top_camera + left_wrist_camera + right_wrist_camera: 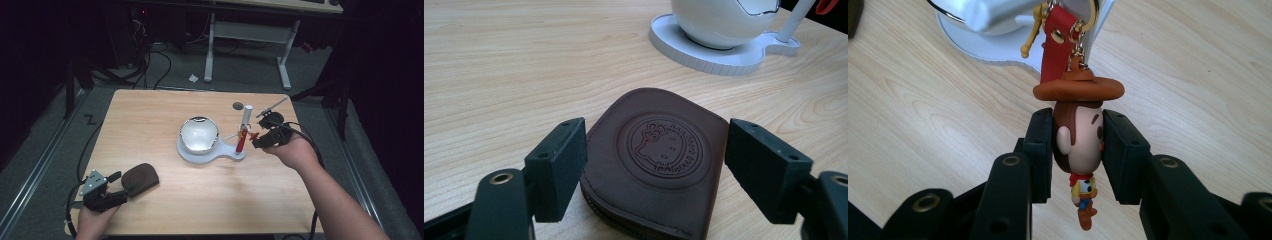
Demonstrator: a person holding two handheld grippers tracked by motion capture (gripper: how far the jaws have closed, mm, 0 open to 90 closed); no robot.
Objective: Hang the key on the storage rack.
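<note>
Cowboy keychain figure sits in the middle of the right gripper view, and our right gripper pinches its head from both sides with the fingers. Its brown hat pokes out above the fingers, and a red strap rises from it to the white stand. In the high view this stand is at the centre of the tabletop, with a white bowl on it. At the lower left, our left gripper has its fingers spread around a brown leather pouch, apparently without pressing it.
</note>
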